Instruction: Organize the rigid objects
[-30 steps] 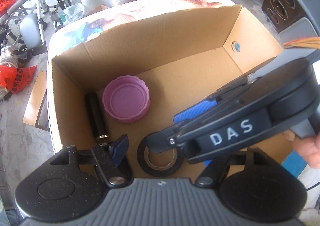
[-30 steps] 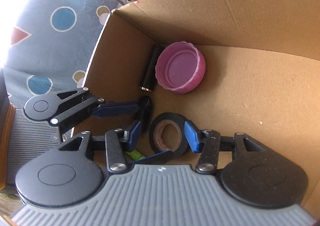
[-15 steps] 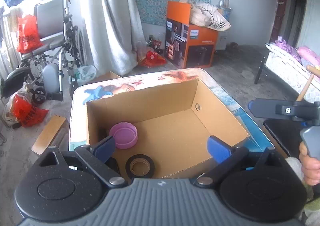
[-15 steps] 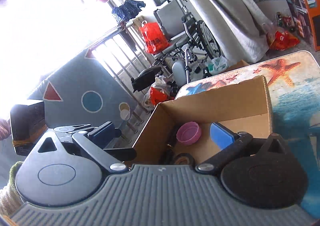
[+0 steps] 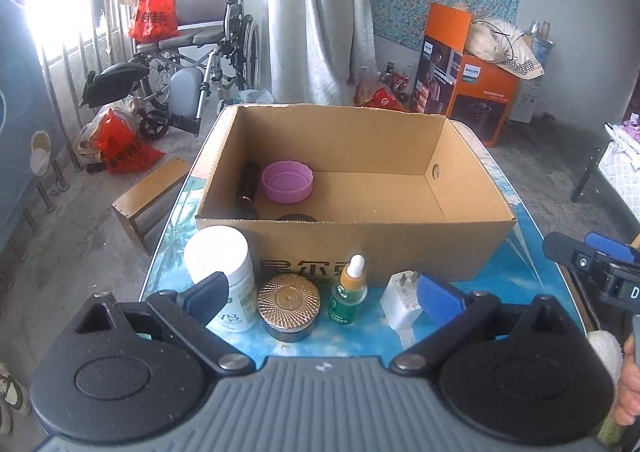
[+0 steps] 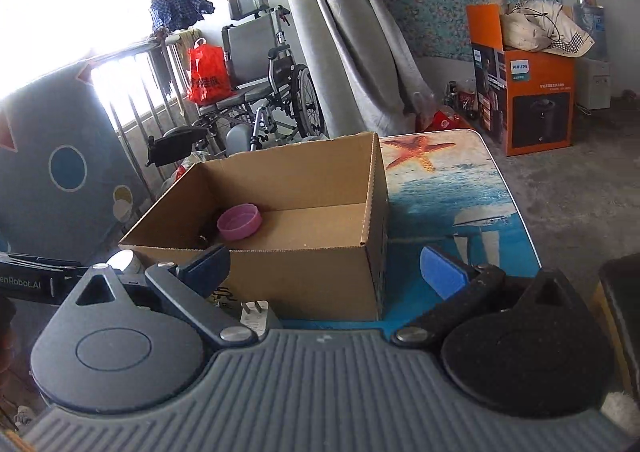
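An open cardboard box (image 5: 400, 256) (image 6: 304, 280) stands on the sea-print table (image 5: 516, 252) (image 6: 448, 188). Inside lie a pink lid (image 5: 287, 181) (image 6: 239, 221), a black cylinder (image 5: 247, 192) and a black tape roll (image 5: 297, 218), mostly hidden by the front wall. In front of the box stand a white bottle (image 5: 224, 268), a gold-lidded jar (image 5: 289, 306), a green dropper bottle (image 5: 349, 288) and a white plug adapter (image 5: 402, 300) (image 6: 256, 314). My left gripper (image 5: 322, 298) hangs open above this row, holding nothing. My right gripper (image 6: 326, 268) is open and empty by the box's near right corner.
A wheelchair (image 5: 200, 52) (image 6: 264, 92), red bags (image 5: 120, 144) and a small wooden stool (image 5: 148, 192) stand left of the table. An orange carton (image 5: 468, 84) (image 6: 528, 92) is at the back right. A person's hand (image 5: 628, 384) shows at the right edge.
Both grippers opened, left the tape roll in the box and pulled back and up out of it. The row of items in front of the box has come into view.
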`<state>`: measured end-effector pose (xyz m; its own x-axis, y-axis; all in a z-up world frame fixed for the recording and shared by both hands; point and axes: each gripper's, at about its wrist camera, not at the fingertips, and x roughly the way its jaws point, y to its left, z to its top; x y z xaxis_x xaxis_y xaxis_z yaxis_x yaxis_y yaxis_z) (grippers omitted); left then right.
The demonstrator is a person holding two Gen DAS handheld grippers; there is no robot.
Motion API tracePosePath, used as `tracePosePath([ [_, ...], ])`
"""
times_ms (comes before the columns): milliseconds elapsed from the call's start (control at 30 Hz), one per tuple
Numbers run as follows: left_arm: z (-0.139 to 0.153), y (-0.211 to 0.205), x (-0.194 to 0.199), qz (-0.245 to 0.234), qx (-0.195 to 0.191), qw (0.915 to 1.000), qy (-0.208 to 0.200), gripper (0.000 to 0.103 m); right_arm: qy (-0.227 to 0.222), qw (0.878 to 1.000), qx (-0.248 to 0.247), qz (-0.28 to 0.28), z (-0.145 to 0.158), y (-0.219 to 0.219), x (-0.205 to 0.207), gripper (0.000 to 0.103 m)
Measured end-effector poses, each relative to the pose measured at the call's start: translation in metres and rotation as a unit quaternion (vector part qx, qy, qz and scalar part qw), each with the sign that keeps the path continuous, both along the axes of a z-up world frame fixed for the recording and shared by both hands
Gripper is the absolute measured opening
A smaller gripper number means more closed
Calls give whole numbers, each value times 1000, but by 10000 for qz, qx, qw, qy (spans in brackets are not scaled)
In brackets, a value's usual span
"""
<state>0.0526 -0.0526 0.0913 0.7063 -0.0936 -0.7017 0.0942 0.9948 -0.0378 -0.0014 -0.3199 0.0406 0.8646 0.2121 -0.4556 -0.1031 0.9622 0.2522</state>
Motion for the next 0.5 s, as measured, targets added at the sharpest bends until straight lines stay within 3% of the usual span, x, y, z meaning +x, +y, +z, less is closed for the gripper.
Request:
tracePosePath([
  [133,7,-12,-6,79,518,9985,-129,101,-265,9973,-539,-433,-10,12,-18,102],
  [300,8,-18,-6,11,394,9990,-205,101,-435,9914,-1164,-407,-12,34,-27,102],
  [500,-1,-16,-6,69,379,9991,-151,101,-161,9915,-1274,-201,-6,47,-16,102],
])
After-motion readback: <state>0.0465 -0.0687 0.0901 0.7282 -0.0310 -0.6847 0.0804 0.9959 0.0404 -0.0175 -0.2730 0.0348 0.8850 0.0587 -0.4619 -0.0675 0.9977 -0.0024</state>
